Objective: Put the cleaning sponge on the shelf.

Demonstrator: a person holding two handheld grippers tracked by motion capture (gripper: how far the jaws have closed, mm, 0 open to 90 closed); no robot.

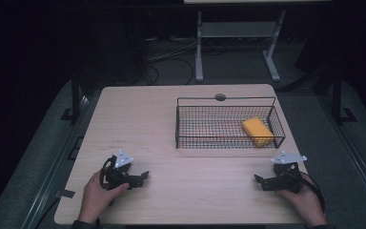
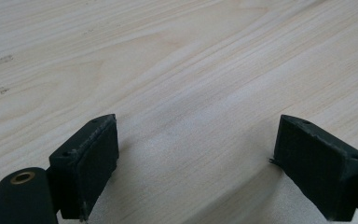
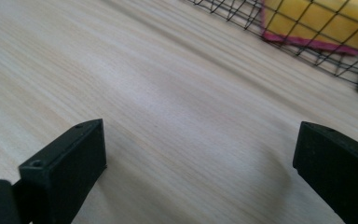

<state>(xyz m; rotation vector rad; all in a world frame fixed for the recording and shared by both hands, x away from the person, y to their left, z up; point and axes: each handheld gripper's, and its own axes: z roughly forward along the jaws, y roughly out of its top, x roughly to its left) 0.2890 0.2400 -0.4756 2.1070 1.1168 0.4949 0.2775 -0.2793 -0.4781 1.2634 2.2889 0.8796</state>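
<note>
Spread left gripper (image 2: 196, 163), yellow sponge (image 1: 257, 131) in wire basket (image 1: 186, 125)

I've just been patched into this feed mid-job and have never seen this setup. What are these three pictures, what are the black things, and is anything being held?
There is no robot arm here. A person sits at a wooden table and holds a hand-operated grasping tool in each hand: the left tool and the right tool.

The high view looks down on the table from above the person's side. The other two come from small cameras riding on each tool, looking along its two black jaws. In the left gripper view, the left tool has its jaws wide apart over bare wood. The right gripper view shows the right tool the same way.

On the table stands a black wire basket with a yellow sponge inside, at its right end. Both tools are open and hold nothing.
</note>
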